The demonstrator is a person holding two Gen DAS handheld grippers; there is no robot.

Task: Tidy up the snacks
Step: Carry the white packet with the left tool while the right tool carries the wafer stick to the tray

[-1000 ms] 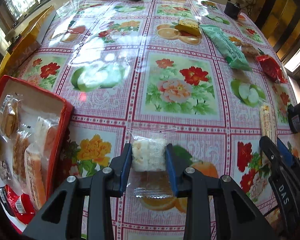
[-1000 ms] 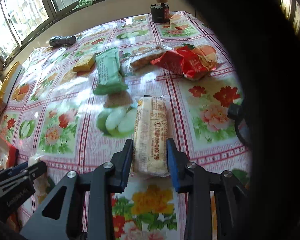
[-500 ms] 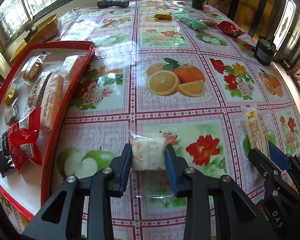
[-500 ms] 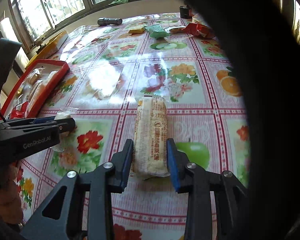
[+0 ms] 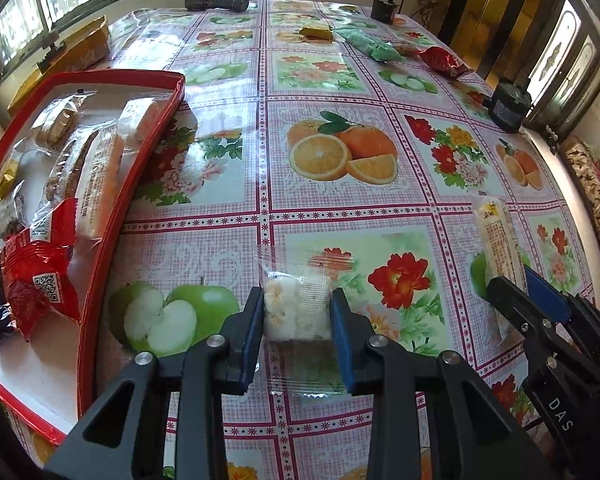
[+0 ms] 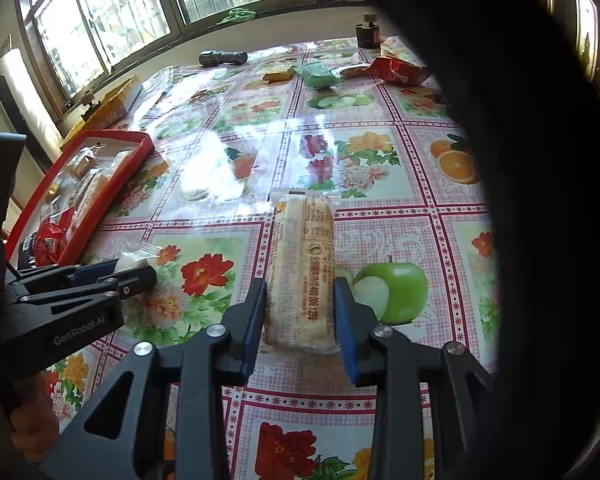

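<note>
Two snacks are in our grip. Our left gripper (image 5: 297,312) is closing its fingers on a small clear packet of white puffed pieces (image 5: 296,304), above the counter (image 5: 340,80) just right of the red tray (image 5: 140,176). Our right gripper (image 6: 300,312) clamps a long pale wafer bar (image 6: 302,272). More wrapped snacks (image 5: 372,46) lie far across the counter.

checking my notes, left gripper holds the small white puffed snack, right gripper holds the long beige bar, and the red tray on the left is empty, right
Not quite: the red tray is not empty; the left wrist view shows several wrapped snacks in it. The left gripper does hold the small white puffed snack, the right gripper the long beige bar.
</note>
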